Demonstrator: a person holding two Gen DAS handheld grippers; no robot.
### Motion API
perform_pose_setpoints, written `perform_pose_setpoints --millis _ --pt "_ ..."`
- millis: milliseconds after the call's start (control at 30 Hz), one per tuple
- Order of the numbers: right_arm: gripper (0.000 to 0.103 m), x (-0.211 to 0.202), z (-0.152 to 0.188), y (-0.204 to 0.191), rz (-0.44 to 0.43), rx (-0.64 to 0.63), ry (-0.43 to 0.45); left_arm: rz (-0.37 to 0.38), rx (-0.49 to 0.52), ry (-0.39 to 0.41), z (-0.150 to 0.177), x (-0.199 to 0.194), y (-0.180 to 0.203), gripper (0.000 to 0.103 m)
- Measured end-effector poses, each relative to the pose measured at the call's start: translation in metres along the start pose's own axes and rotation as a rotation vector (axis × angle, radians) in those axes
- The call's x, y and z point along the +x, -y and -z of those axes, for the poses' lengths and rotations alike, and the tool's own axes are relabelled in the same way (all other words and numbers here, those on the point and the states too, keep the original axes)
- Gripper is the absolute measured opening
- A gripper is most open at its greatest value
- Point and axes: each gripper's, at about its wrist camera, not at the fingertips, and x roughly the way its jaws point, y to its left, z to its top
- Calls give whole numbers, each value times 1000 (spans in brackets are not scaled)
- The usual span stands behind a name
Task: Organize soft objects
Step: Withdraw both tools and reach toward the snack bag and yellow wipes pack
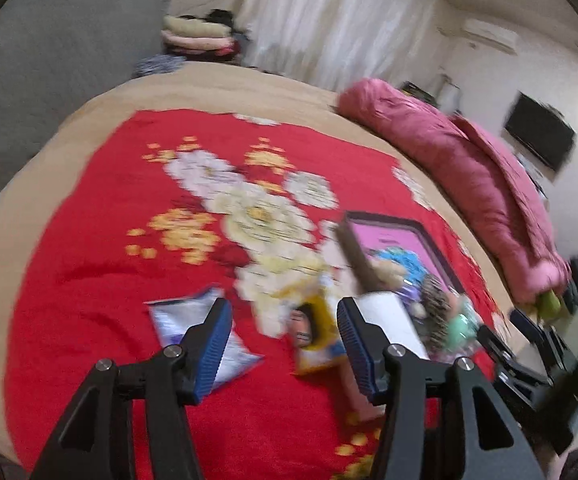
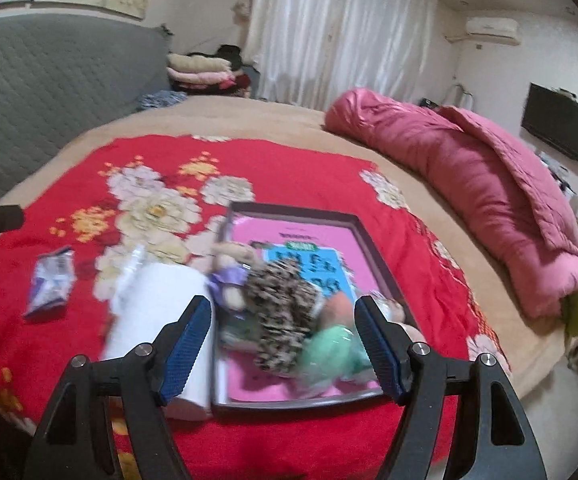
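A dark tray [image 2: 301, 211] with a pink lining lies on the red flowered blanket [image 2: 309, 168]. In it are a leopard-print soft toy [image 2: 285, 312], a green soft toy [image 2: 329, 348] and a small bear with a purple bow [image 2: 229, 272]. My right gripper [image 2: 283, 346] hovers open above the tray's near end, nothing pressed between its pads. A white roll [image 2: 157, 320] lies against the tray's left side. My left gripper [image 1: 285, 344] is open above a yellow packet [image 1: 315, 332]. A silver-purple packet [image 1: 193, 328] lies under its left finger. The tray [image 1: 401, 226], white roll [image 1: 389, 316] and right gripper [image 1: 521, 344] show to its right.
A rolled pink quilt [image 2: 469, 184] runs along the bed's right side. A grey padded headboard [image 2: 49, 92] stands at the left. Folded blankets [image 2: 205, 70] are stacked beyond the bed by the white curtain [image 2: 341, 32]. A black screen [image 2: 557, 128] hangs on the right wall.
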Motion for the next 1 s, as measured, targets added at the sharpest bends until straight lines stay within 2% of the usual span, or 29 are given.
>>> perform_pose_setpoints --millis 267,333,400,467,600,833,1000 --pt "75 -10 -9 -47 -97 -84 6 -41 -220 -21 -4 -2 -97 54" --pt "75 -8 -9 -57 -109 -104 0 -25 -264 -30 -1 2 -112 54" --pt "75 -6 -8 -66 -122 -121 -7 23 -304 -46 3 12 -121 54" --pt "75 -6 -7 -73 -132 -138 -8 76 -329 -94 11 30 -122 54" --pt "75 -3 -6 -85 -149 -164 -11 87 -325 -173 21 60 -107 54" --pt "75 9 -16 -99 -168 -189 -19 -24 -239 -260 21 98 -80 55" --pt "76 27 -29 -109 -167 -215 -49 -99 -205 -278 19 122 -75 57"
